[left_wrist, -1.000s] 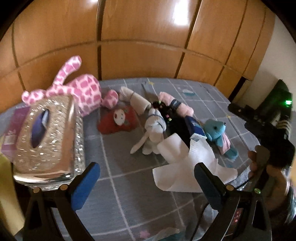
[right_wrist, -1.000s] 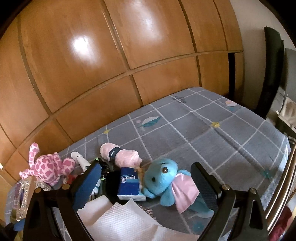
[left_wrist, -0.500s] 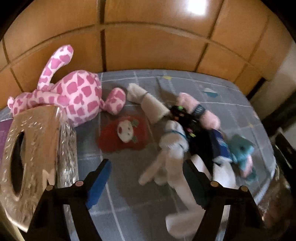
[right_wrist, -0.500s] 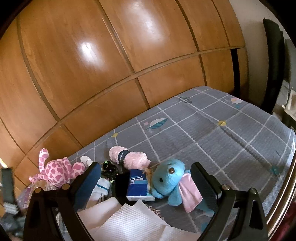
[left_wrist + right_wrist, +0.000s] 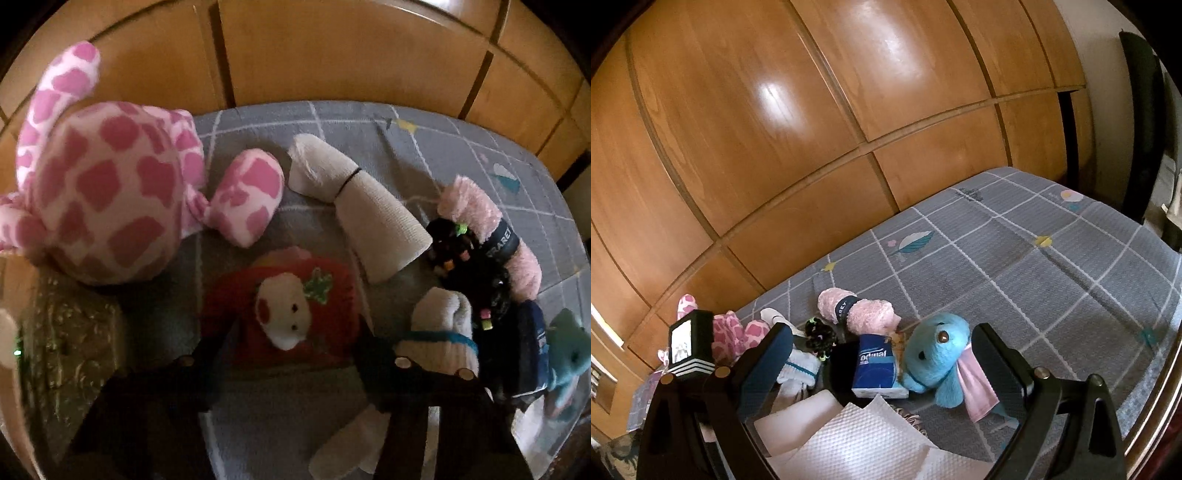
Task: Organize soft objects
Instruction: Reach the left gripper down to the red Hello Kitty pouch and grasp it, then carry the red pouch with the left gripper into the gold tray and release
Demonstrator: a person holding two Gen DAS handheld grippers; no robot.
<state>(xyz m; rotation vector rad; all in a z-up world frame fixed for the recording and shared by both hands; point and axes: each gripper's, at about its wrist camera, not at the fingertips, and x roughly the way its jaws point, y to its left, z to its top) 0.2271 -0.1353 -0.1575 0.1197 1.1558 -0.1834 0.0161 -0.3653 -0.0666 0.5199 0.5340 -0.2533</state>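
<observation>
Pink spotted toy (image 5: 107,206) lies far left on the grey bed (image 5: 1015,266). Left hand-held gripper (image 5: 291,354), fingers spread, straddles the red plush (image 5: 284,314). Right hand-held gripper (image 5: 882,354), spread, frames tissue pack (image 5: 875,365) and blue plush (image 5: 938,354).

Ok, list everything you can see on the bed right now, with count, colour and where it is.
spotted plush: 1, pink and white, far left.
red plush: 1, red with white face, between the left jaws.
cream roll: 1, cream, behind the red plush.
pink roll: 1, pink with dark band, centre.
blue plush: 1, blue, right of the tissue pack.
tissue pack: 1, blue, centre.
paper towel: 1, white, nearest.
bed cover: 1, grey checked.
left gripper: open.
right gripper: open.
</observation>
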